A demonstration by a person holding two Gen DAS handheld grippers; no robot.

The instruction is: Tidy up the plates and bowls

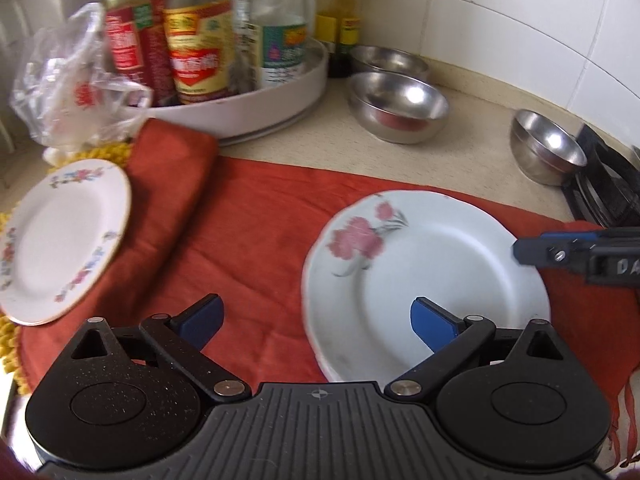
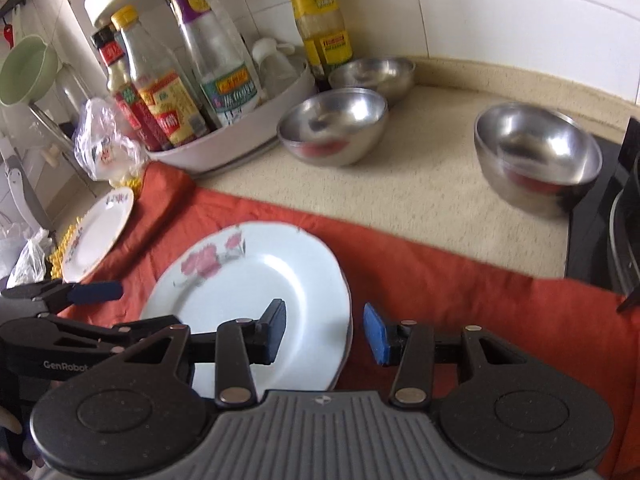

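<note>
1. The large plate point(image 2: 256, 280) with pink flowers lies flat on the red cloth point(image 2: 440, 280), in front of both grippers.
2. The right gripper point(image 2: 325, 330) is spread, its jaws straddling the plate's right rim, so it appears nearer to a grasp.
3. The left gripper point(image 1: 316, 320) is spread wide, holding nothing, over the plate's left edge.
4. The small plate point(image 1: 60, 236) lies well apart, to the left.

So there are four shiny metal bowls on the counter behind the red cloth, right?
Not quite: there are three bowls, not four. The right wrist view shows them all on the counter behind the red cloth: one bowl near the bottle tray, one behind it by the wall, and one off to the right.
</note>
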